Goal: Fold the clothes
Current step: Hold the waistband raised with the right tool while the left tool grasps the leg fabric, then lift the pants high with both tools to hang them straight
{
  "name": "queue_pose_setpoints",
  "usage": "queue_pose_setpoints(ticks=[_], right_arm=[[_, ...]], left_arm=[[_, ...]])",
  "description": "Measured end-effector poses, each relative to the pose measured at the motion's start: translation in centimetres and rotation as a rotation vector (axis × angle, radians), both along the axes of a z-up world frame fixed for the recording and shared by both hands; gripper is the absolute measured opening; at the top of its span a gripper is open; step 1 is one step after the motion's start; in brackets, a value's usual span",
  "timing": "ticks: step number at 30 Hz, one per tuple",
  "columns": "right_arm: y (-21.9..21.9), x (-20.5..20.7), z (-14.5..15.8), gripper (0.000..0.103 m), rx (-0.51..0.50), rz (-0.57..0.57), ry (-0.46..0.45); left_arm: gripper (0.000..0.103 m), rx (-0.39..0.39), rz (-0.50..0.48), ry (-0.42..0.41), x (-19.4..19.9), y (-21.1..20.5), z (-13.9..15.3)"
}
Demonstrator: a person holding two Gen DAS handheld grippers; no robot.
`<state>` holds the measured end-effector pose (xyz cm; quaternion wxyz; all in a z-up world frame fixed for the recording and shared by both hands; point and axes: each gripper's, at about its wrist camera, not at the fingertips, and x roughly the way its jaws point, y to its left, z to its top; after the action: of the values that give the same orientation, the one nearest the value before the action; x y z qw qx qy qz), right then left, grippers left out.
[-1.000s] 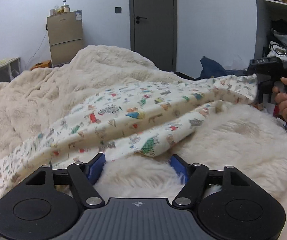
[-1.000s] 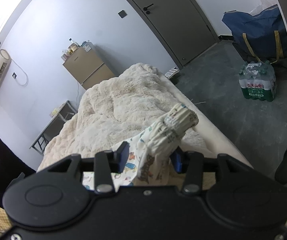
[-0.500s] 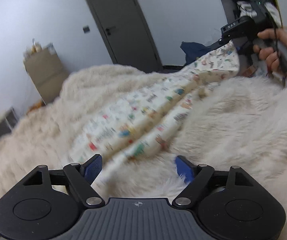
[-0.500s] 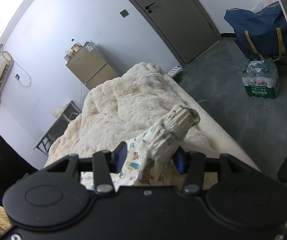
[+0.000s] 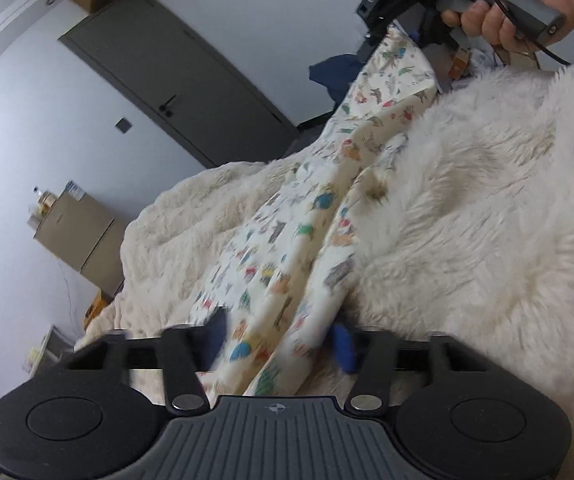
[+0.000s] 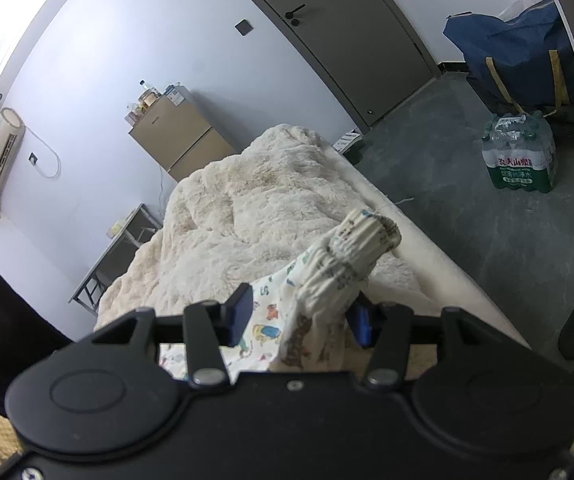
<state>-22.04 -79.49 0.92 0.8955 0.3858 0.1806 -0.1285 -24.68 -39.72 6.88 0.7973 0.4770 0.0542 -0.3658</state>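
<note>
- Closing on the printed garment (image 5: 287, 248): left hand-held gripper (image 5: 281, 340), jaws narrowing with the near end of the cloth between the blue pads (image 5: 343, 344); left pad is motion-blurred, so firm contact can't be confirmed.
- Left wrist view is rolled, room looks tilted.
- Garment is cream with small coloured prints and runs as a long, loosely bunched strip across the fluffy cream blanket (image 5: 487, 208) on the bed, from the left gripper up to the right one.
- Right hand-held gripper (image 6: 301, 316): jaws opening slightly, the ribbed cuff (image 6: 351, 248) end of the garment sits between them, sticking up and forward past the fingertips. Right pad touches the fabric; left pad shows a gap. Cloth looks draped rather than pinched.
- In the left view a person's hand (image 5: 503, 4) holds the right gripper's handle at the top right, garment's far end hanging just under it.
- Background: grey door (image 6: 347, 32), tan cabinet (image 6: 179, 140) by the wall, pack of water bottles (image 6: 521, 156) and blue bag (image 6: 515, 52) on the floor.
</note>
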Motion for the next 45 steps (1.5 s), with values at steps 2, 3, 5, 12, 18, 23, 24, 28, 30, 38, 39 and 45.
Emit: queue_pose_setpoints(ticks=[2, 3, 5, 12, 18, 23, 24, 28, 30, 38, 39, 45], right_arm=[[-0.1, -0.1, -0.1, 0.051, 0.005, 0.001, -0.003], [-0.1, -0.1, -0.1, 0.051, 0.007, 0.001, -0.005], [-0.2, -0.2, -0.2, 0.05, 0.011, 0.001, -0.007], [-2.0, -0.5, -0.9, 0.016, 0.104, -0.05, -0.041], [-3.0, -1.1, -0.8, 0.016, 0.118, -0.027, -0.039], [-4.2, -1.2, -1.7, 0.017, 0.139, -0.014, 0.019], [-4.3, -1.1, -1.9, 0.019, 0.146, -0.013, 0.027], [-3.6, -0.5, -2.2, 0.032, 0.115, -0.041, 0.077], [-3.4, 0.0, -2.7, 0.037, 0.117, -0.048, 0.106], [-5.2, 0.1, -7.3, 0.042, 0.408, -0.092, 0.078], [-5.5, -0.1, -8.0, 0.04, 0.458, -0.098, 0.059], [-6.4, -1.7, -9.2, 0.021, 0.616, -0.129, -0.135]], left_arm=[[0.007, 0.026, -0.031, -0.038, -0.7, -0.5, -0.9], [0.004, 0.03, -0.044, -0.038, -0.9, -0.5, -1.1], [0.003, 0.021, -0.057, -0.03, -0.9, 0.0, -0.6], [0.002, -0.205, -0.026, 0.173, 2.9, 3.3, 8.7], [0.0, -0.215, -0.132, 0.369, 2.1, 4.9, 10.3], [0.024, -0.187, -0.152, 0.411, 0.7, 4.2, 7.7], [0.042, -0.212, -0.139, 0.426, 1.4, 4.5, 7.5], [0.05, -0.236, -0.124, 0.425, 2.0, 4.9, 6.2], [0.05, -0.218, -0.144, 0.414, 1.6, 4.2, 5.7], [0.0, -0.146, -0.184, 0.331, -0.7, 1.0, 3.7], [0.0, -0.143, -0.19, 0.327, -0.9, 1.1, 3.6], [0.0, -0.149, -0.266, 0.478, -1.9, 2.0, 2.5]])
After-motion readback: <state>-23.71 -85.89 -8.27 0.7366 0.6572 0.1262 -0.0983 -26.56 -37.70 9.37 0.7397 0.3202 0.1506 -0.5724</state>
